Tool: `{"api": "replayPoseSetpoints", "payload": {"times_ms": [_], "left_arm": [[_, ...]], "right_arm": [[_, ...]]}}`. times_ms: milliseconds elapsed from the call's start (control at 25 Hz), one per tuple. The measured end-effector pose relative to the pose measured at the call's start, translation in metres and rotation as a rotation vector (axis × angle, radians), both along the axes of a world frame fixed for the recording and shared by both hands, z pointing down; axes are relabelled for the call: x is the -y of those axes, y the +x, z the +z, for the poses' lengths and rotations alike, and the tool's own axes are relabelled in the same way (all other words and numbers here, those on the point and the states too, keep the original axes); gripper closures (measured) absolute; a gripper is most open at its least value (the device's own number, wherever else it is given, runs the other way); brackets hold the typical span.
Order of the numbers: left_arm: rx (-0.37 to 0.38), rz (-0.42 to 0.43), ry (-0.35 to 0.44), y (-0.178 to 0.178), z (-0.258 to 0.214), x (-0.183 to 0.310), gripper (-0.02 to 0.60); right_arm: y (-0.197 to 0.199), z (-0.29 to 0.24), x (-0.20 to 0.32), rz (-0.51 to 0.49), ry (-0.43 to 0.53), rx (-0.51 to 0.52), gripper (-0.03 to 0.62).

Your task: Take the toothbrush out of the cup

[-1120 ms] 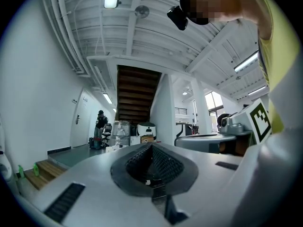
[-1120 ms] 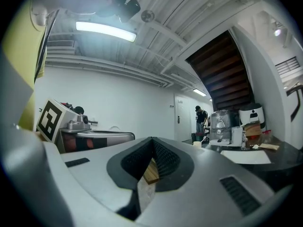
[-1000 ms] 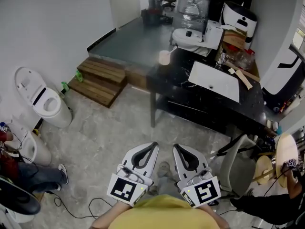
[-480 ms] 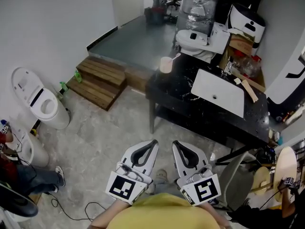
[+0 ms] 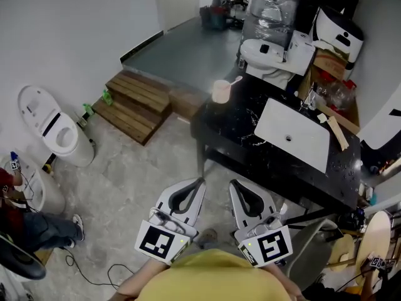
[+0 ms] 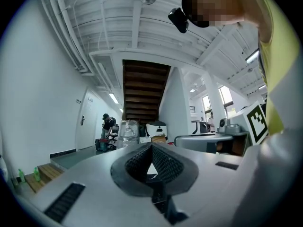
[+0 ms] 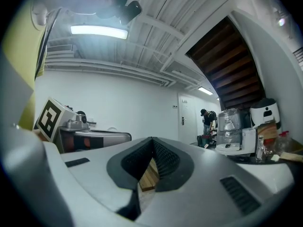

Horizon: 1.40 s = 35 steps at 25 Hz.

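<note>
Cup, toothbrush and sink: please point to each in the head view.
Cup (image 5: pixel 219 93), head view, its side wall.
Toothbrush (image 5: pixel 235 80), head view, protruding end.
Sink (image 5: pixel 276 123), head view, bare basin floor.

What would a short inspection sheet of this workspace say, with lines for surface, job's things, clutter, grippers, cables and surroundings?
Surface: black table with a white inset sink, ahead of the person.
Job's things: cup upright at the table's far left corner; toothbrush stands in it, leaning right.
Clutter: wooden strips beside the sink; wrapped clear jug behind the table.
Grippers: left gripper and right gripper both have jaws together, hold nothing, and are short of the table.
Cables: one cable on the floor, lower left.
Surroundings: wooden steps and a white toilet to the left.
</note>
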<state>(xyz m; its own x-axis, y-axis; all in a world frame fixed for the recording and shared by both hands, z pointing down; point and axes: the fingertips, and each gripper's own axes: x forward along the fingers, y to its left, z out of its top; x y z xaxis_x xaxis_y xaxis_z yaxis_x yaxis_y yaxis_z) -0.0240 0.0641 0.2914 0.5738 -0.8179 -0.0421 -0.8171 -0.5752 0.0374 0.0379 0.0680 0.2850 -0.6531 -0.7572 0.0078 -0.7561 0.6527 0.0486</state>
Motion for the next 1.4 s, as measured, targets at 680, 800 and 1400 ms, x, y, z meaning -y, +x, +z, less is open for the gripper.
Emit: {"api": "replayPoseSetpoints", "payload": {"times_ms": [680,800,1400], "left_arm": [[-0.007,-0.033,-0.037,0.006,0.013,0.083,0.572],[-0.008,-0.014,-0.042,0.007,0.015,0.113,0.572],[-0.026,0.103,-0.055,-0.006,0.015,0.278,0.572]], "right_arm": [[0.018,0.017,0.083,-0.008,-0.046,0.008,0.577],[0.018,0.017,0.111,0.012,-0.051,0.008,0.577],[-0.013,0.021,0.268,0.090,-0.063,0.012,0.577]]}}
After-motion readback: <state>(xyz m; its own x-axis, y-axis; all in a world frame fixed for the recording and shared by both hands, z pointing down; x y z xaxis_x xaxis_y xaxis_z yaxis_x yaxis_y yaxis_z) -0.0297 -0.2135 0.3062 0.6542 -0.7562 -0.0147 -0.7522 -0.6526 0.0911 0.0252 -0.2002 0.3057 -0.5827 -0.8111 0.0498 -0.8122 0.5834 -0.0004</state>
